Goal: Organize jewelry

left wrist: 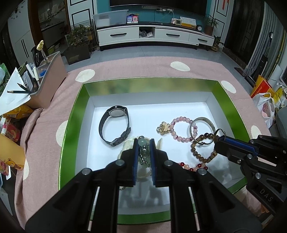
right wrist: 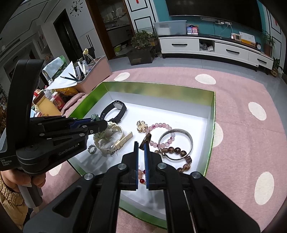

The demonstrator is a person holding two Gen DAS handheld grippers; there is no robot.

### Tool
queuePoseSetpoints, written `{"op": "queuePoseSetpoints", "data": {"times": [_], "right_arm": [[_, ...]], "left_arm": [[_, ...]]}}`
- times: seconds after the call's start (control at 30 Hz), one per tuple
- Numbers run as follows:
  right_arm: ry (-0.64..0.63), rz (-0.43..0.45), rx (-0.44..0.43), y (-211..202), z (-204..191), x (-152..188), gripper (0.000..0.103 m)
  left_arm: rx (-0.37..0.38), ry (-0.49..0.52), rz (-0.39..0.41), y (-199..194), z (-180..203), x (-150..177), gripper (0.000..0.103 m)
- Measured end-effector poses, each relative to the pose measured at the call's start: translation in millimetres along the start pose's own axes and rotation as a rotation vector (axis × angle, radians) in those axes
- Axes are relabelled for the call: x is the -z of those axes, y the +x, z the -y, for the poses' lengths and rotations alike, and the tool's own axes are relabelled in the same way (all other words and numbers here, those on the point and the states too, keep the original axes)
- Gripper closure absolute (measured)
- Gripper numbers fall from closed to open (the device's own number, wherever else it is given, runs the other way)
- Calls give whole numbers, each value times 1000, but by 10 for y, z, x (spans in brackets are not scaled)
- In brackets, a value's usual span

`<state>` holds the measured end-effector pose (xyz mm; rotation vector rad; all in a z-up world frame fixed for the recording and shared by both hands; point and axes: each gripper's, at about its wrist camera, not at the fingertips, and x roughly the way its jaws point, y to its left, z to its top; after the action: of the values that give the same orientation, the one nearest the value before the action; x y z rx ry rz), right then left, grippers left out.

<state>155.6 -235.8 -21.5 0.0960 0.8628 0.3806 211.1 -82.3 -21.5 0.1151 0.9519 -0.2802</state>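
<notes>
Left claw (right wrist: 103, 125), body side, white lettering: "GenRobot.AI"; lower on the same housing, small print "Data Acquisition System"

Right claw (left wrist: 218, 138), seen from the left wrist view: embossed letters "DAS" on the black housing at lower right

Wall clock (right wrist: 76, 9), black with antler motif: numerals around the dial, a "6" legible at the bottom

Orange bag (left wrist: 261, 87) at the right edge carries lettering too blurred to read; likewise the small blue and red signs (left wrist: 132, 18) on the TV cabinet (left wrist: 161, 35)
</notes>
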Motion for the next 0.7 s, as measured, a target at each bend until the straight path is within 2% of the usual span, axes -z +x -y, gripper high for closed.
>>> {"op": "queuePoseSetpoints", "data": {"times": [0.7], "right_arm": [[-15, -46, 13, 120, -31, -7, 98]], "left_arm": [[-16, 8, -16, 97, -35, 6, 91]]}}
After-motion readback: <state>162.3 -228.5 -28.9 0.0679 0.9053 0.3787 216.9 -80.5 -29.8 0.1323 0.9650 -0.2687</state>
